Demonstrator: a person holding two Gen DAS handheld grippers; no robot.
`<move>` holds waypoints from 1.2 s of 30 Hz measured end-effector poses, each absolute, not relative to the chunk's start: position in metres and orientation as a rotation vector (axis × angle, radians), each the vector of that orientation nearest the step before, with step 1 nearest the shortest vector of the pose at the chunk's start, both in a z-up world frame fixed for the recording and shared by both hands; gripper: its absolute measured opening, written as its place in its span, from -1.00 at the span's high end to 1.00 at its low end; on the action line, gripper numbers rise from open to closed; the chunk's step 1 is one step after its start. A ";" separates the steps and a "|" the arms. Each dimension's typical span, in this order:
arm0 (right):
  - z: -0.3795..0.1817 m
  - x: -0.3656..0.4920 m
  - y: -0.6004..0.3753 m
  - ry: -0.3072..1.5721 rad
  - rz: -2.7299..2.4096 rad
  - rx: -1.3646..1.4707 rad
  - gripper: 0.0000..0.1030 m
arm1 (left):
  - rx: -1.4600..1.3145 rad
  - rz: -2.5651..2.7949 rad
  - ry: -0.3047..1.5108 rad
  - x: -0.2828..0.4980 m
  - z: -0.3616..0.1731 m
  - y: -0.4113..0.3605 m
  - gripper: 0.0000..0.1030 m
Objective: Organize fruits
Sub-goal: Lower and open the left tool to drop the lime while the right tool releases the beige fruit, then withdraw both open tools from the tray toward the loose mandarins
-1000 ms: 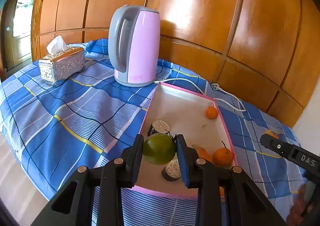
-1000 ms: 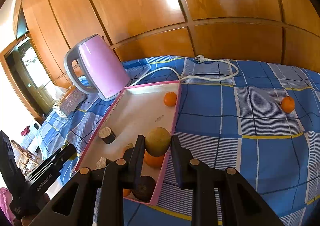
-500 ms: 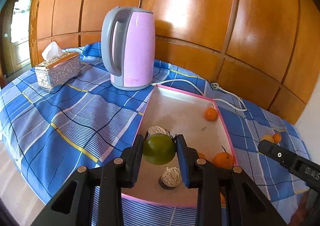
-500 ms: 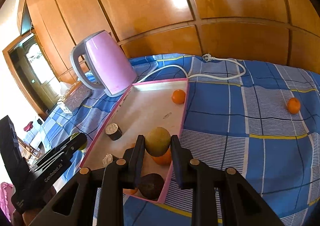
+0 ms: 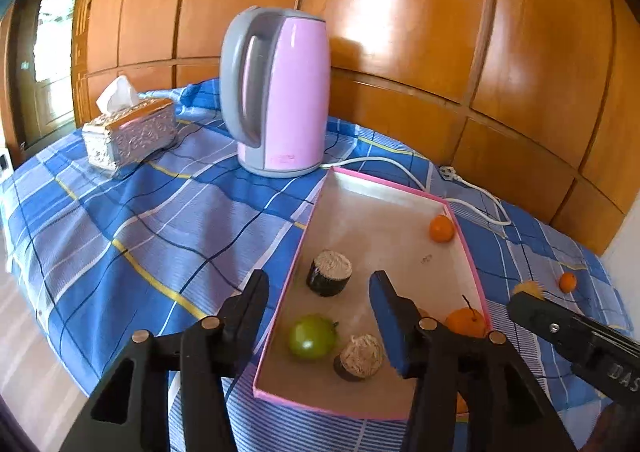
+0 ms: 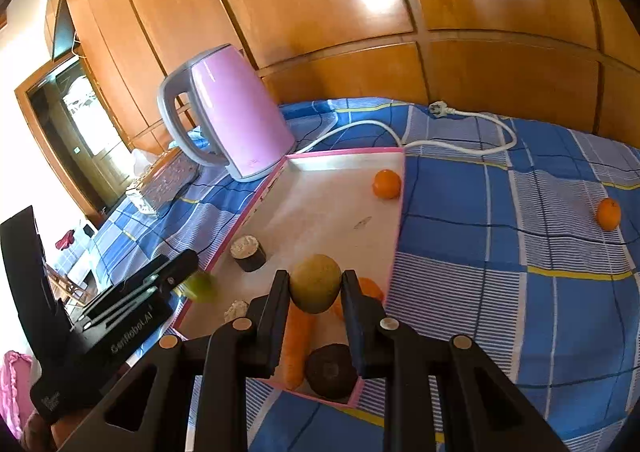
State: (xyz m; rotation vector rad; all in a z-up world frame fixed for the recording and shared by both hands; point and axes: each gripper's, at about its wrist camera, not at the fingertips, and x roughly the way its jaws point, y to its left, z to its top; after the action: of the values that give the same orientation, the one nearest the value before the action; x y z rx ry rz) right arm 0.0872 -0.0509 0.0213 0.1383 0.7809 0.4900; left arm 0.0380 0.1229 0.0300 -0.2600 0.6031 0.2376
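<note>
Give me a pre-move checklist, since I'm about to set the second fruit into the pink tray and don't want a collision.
1. Green fruit released: ok, it lies on the tray floor, clear of the pads of the left tool, whose jaws are opening.
2. Yellow-brown fruit gripped: ok, the right tool is shut on it.
3. Right tool over the pink tray: ok, held above its near end.
4. Drop spot free: not ok, a carrot and a dark round fruit lie directly below.
5. Open floor elsewhere: ok, the tray's middle is bare.
6. Stray orange on the cloth: not ok, outside the tray.
</note>
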 end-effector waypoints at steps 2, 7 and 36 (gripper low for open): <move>0.020 0.089 -0.041 0.785 0.511 0.121 0.43 | -0.272 0.254 0.616 0.035 0.027 0.125 -0.05; 0.017 0.086 -0.025 0.791 0.536 0.078 0.25 | -0.283 0.271 0.636 0.024 0.021 0.128 -0.05; 0.010 0.062 -0.134 0.800 0.286 0.197 0.25 | -0.164 0.099 0.629 0.011 0.038 0.054 -0.05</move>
State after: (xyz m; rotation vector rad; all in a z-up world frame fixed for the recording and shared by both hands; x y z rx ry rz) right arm 0.0624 -0.1335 0.0099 0.1972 0.8002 0.2858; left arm 0.0113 0.0537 0.0381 -0.1640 0.6292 0.0992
